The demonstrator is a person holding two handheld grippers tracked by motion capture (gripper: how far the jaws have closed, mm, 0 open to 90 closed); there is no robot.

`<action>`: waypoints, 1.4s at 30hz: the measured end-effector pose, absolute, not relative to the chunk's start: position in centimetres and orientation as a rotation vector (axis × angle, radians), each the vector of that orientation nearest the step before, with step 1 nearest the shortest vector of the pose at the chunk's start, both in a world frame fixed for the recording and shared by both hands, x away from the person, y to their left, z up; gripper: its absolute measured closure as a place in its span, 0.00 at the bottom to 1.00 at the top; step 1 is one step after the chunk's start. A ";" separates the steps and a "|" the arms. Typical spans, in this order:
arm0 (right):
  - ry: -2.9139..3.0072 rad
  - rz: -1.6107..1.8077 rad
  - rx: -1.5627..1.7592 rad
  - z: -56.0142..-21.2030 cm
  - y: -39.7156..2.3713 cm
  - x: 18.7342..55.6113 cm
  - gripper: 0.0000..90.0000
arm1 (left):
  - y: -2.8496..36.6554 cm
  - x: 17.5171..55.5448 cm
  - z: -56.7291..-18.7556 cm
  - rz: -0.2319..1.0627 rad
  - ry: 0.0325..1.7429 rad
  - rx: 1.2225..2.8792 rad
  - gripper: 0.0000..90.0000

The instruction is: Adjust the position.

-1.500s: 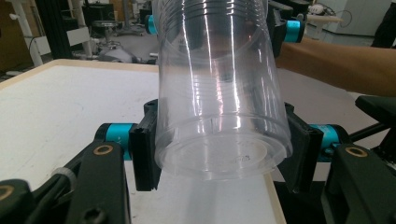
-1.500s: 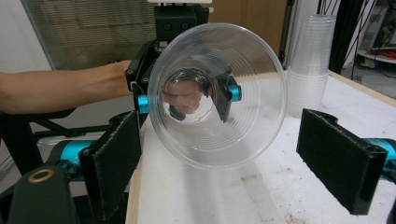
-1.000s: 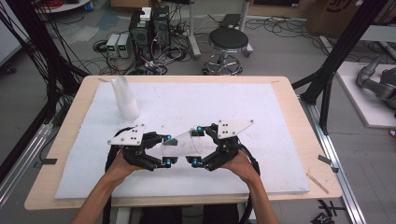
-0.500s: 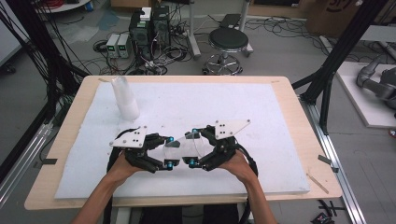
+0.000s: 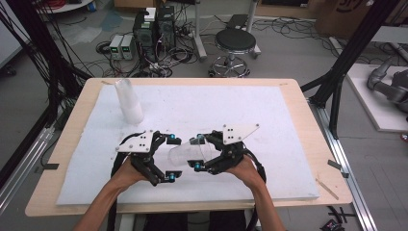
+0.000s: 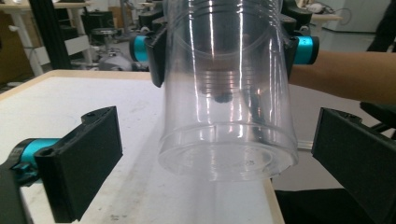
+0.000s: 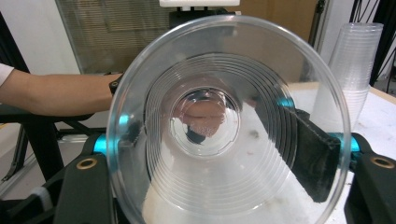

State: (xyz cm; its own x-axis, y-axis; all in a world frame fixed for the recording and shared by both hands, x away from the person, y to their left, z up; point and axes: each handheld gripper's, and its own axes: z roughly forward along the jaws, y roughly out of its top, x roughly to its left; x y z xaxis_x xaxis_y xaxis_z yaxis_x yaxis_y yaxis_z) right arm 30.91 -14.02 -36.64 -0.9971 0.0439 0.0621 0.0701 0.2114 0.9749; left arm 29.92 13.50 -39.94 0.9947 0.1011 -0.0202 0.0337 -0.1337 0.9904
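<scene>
At the far left of the white mat a cup stack stands upright. Nearer the person, the left gripper has its jaws spread wide on either side of the base of a clear cup, not touching it. The cup lies sideways above the mat between both grippers, base to the left. The right gripper pinches it near the rim, mouth facing that gripper's camera.

A wooden table is carrying a white foam sheet, with stacked clear cups standing at its far left.
</scene>
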 end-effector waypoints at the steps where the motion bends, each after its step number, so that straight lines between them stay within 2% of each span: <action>1: -2.427 -1.956 -0.119 -36.6 -14.1 30.9 0.35 | 13.5 29.9 -39.9 0.055 0.098 1.705 0.02; 7: -2.449 -1.953 -0.136 -36.5 -14.4 31.0 0.35 | 13.9 29.8 -40.1 0.095 0.143 1.730 0.02; 17: -2.568 -1.840 -0.373 -35.9 -15.6 32.2 0.35 | 16.6 29.5 -42.7 0.235 0.461 1.797 0.02; 24: -2.708 -1.637 -0.615 -35.4 -16.2 33.6 0.36 | 19.0 29.3 -44.5 0.329 0.630 1.795 0.02; 29: -2.812 -1.480 -0.758 -34.9 -15.9 34.8 0.36 | 20.3 29.3 -45.7 0.359 0.677 1.785 0.02; 42: -2.988 -1.174 -0.814 -34.2 -13.9 36.4 0.36 | 21.1 29.1 -46.7 0.373 0.691 1.745 0.02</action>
State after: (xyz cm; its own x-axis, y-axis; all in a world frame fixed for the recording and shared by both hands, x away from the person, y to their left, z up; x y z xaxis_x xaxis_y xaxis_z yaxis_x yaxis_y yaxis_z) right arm 36.41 -13.94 -34.21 -0.8654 0.5007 0.0199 0.3802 0.6304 0.6768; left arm 29.07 21.11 -46.73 0.7748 0.6237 -0.1030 0.2567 -0.1615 0.9529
